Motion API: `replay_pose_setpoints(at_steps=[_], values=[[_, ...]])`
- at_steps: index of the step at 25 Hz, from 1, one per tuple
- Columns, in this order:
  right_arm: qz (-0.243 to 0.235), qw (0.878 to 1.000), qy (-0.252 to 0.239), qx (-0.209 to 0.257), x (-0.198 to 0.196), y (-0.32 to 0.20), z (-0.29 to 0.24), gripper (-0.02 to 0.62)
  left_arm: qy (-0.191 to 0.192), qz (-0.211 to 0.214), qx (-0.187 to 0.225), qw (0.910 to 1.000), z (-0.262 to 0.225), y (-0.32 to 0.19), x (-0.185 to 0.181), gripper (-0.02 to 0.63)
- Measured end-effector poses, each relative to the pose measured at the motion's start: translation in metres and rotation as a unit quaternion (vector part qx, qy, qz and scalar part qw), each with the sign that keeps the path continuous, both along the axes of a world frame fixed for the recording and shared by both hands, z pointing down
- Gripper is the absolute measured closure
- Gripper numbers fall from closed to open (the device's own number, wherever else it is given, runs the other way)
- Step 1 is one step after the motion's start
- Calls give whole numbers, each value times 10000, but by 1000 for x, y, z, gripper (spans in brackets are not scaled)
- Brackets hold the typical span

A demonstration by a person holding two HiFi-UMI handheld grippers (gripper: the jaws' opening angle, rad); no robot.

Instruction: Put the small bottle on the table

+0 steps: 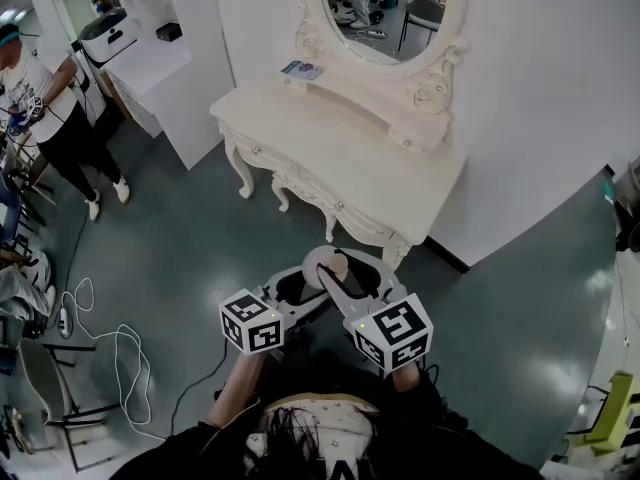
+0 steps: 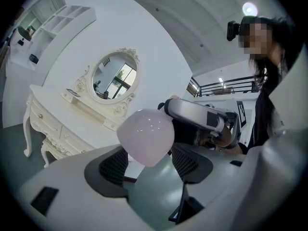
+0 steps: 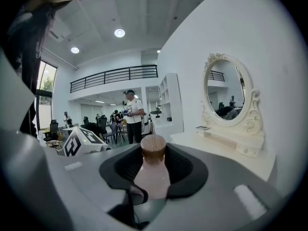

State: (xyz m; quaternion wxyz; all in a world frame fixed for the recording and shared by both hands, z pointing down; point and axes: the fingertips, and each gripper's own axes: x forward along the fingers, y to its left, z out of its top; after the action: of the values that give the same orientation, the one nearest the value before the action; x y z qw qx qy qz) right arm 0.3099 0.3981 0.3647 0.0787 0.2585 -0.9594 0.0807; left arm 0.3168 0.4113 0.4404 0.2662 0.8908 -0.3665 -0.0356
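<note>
The grey-green floor (image 1: 190, 238) takes up most of the head view, with white cable (image 1: 118, 346) looped on it at the left. A white carved table (image 1: 330, 143) stands against the wall under an oval mirror (image 1: 385, 8). A small card (image 1: 302, 69) lies on the table's raised shelf, its print too small to read. A person (image 1: 50, 108) in a white shirt stands well to the left. Both grippers are held over the floor just short of the table, each with a cube (image 1: 252, 320) of black-and-white square markers and no words. The right gripper (image 3: 154, 163) is clamped on the bottle (image 3: 154, 179), its pads on the pale pink body below the brown cap (image 3: 153, 146). The left gripper (image 2: 153, 161) stands wide apart, with the bottle's rounded base between its jaws. The bottle shows no label and is off the table, in the air.
</note>
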Motion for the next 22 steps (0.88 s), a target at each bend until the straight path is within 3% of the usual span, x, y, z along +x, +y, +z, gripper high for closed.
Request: replay_pose_setpoints(at_steps=[11, 22], values=[[69, 10000, 36, -55, -52, -43, -3, 445, -12, 102, -32, 9999, -3, -42, -52, 334], [124, 9999, 64, -43, -139, -87, -7, 445, -52, 183, -9, 9998, -7, -87, -140, 334]])
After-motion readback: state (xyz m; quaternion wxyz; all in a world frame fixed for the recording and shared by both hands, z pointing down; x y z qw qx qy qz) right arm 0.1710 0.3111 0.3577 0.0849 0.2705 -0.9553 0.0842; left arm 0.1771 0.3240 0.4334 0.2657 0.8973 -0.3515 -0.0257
